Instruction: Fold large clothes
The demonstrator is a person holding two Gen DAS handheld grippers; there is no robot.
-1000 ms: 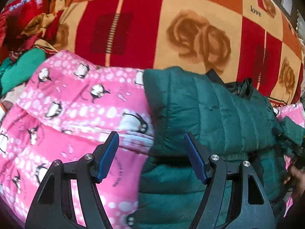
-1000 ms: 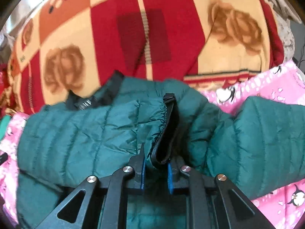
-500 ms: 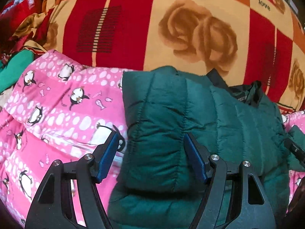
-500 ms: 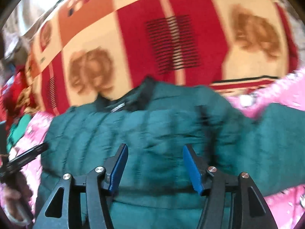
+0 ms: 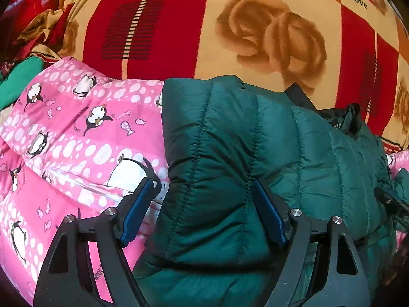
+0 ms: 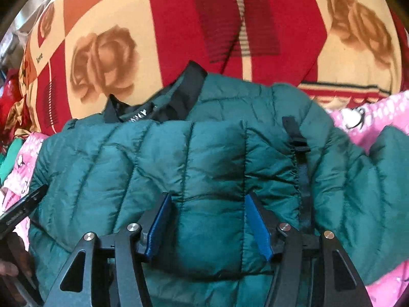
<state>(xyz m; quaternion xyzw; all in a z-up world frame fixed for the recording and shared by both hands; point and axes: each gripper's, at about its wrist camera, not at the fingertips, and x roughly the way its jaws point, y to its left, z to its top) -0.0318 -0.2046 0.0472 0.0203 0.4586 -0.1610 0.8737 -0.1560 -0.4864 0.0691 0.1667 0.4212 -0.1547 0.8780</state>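
A dark green quilted jacket (image 5: 255, 140) (image 6: 217, 153) lies on a pink penguin quilt (image 5: 76, 133), its black collar (image 6: 189, 87) at the far side. One sleeve is folded across the body, with its black-trimmed cuff (image 6: 303, 179) lying loose on top. My left gripper (image 5: 203, 184) straddles the jacket's folded left edge; its jaws are opening and the padded edge sits between them, not pinched. My right gripper (image 6: 208, 197) hovers open over the folded sleeve, just left of the cuff, its pads apart from the fabric. The left gripper (image 6: 23, 209) also shows at the right wrist view's left edge.
A red, orange and cream rose-patterned blanket (image 5: 268, 33) (image 6: 179, 25) spreads beyond the jacket. Crumpled red cloth and a green garment (image 5: 20, 81) are heaped at the far left. The pink quilt (image 6: 363, 117) continues to the jacket's right. A hand (image 6: 10, 263) holds the left gripper.
My right gripper let go of the sleeve cuff, opened and slid left over the sleeve. My left gripper moved right and down onto the jacket's edge, its jaws a little wider.
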